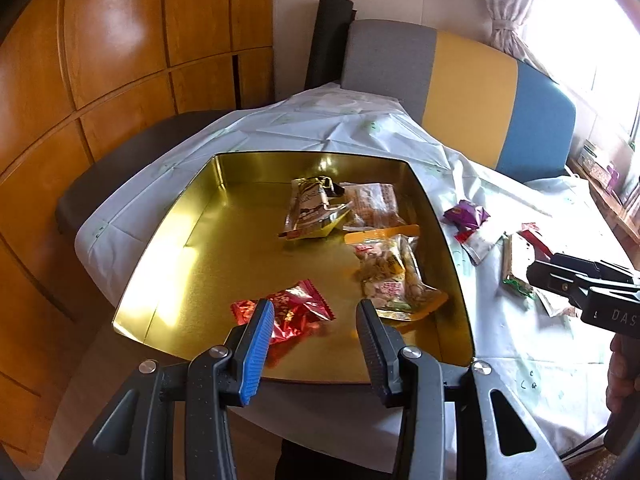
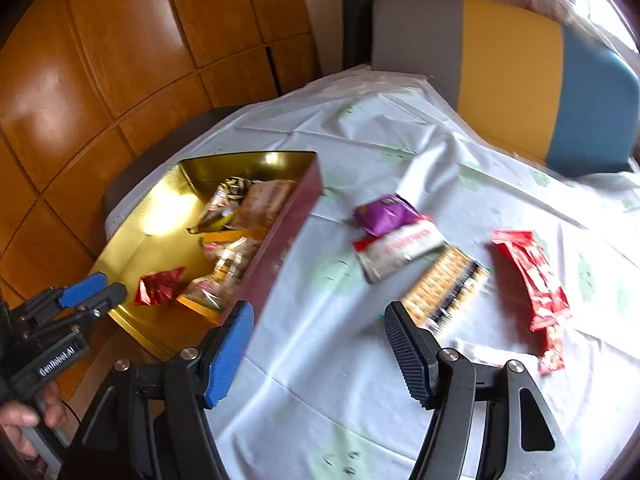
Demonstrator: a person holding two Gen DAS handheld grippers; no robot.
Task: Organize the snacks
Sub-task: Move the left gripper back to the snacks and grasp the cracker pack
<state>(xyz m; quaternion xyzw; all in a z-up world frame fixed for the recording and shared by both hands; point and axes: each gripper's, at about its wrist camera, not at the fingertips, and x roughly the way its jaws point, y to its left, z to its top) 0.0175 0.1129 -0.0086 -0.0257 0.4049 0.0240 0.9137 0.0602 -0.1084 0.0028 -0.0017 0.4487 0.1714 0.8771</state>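
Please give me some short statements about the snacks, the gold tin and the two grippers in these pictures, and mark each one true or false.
1. The red foil packet lies inside the gold tin. True.
2. The purple packet is in the tin. False: it lies on the tablecloth, outside the tin.
3. The right gripper holds a snack. False: its jaws are open with nothing between them.
4. The long red packet lies on the tablecloth. True.
5. The tin holds no snacks. False: several packets lie in it.
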